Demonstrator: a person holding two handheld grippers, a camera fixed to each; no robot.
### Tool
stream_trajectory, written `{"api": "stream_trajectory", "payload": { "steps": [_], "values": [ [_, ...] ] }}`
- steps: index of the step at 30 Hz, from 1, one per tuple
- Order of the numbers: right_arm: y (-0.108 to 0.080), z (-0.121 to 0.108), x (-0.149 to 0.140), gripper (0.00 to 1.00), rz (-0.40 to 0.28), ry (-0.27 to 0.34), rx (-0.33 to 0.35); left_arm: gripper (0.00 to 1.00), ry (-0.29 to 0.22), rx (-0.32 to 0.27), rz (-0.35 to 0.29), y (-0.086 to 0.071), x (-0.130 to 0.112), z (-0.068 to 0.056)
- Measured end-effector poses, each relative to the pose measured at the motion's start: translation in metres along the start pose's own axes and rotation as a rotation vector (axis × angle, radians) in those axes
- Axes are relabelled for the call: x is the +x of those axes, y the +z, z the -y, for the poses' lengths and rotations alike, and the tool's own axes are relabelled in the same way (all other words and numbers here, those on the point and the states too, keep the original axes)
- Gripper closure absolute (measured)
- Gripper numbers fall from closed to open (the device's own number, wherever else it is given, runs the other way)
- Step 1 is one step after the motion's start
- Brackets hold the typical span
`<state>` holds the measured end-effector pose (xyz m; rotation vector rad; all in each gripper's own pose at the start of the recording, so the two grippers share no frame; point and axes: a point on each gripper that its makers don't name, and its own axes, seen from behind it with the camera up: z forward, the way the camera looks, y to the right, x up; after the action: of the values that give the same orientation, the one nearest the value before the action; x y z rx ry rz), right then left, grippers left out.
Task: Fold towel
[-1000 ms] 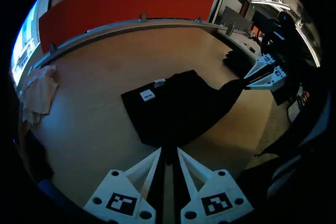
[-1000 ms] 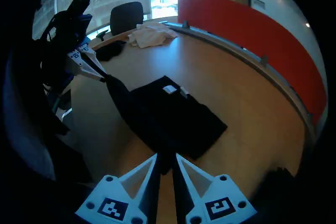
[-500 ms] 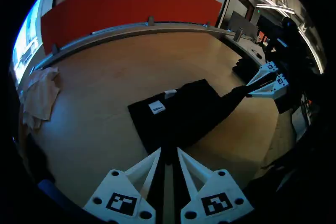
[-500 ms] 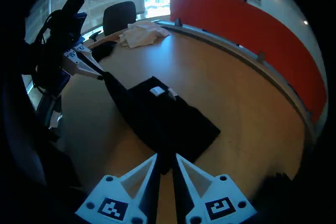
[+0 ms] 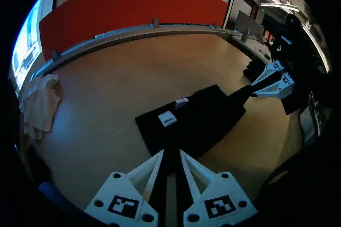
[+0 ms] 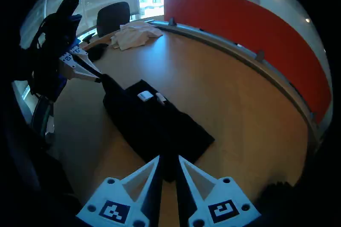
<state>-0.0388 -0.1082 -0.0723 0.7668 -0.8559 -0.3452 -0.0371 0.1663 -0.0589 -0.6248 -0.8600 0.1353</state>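
A black towel (image 5: 194, 118) with white labels lies half on the wooden table (image 5: 119, 73), its near edge lifted. My left gripper (image 5: 171, 159) is shut on one near corner of it. The right gripper (image 5: 255, 90) appears farther off in the left gripper view, pinching the other corner. In the right gripper view the towel (image 6: 149, 120) stretches from my right gripper (image 6: 169, 163), shut on its corner, up to the left gripper (image 6: 99, 78), which a person's dark-sleeved arm (image 6: 51, 44) holds.
A crumpled cream cloth (image 5: 39, 101) lies on the table's left side, seen also as the cream cloth (image 6: 134, 35) near an office chair (image 6: 113, 16). A red partition (image 5: 128, 7) runs along the table's far edge. Dark cloths (image 5: 255, 67) lie at the right.
Both grippers have carried the held corners forward over the towel; the lifted edge now lies closer to the far edge, and the towel looks shorter and more bunched.
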Motion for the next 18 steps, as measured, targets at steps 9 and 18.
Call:
{"api": "stream_trajectory", "payload": {
  "steps": [9, 18],
  "values": [
    [0.007, -0.006, 0.001, 0.83, 0.009, 0.001, -0.003, 0.89, -0.003, 0.007, -0.002, 0.010, 0.004, 0.008],
    [0.023, -0.013, -0.002, 0.83, 0.034, 0.015, -0.003, 0.89, -0.001, 0.017, 0.016, 0.030, 0.001, 0.016]
  ]
}}
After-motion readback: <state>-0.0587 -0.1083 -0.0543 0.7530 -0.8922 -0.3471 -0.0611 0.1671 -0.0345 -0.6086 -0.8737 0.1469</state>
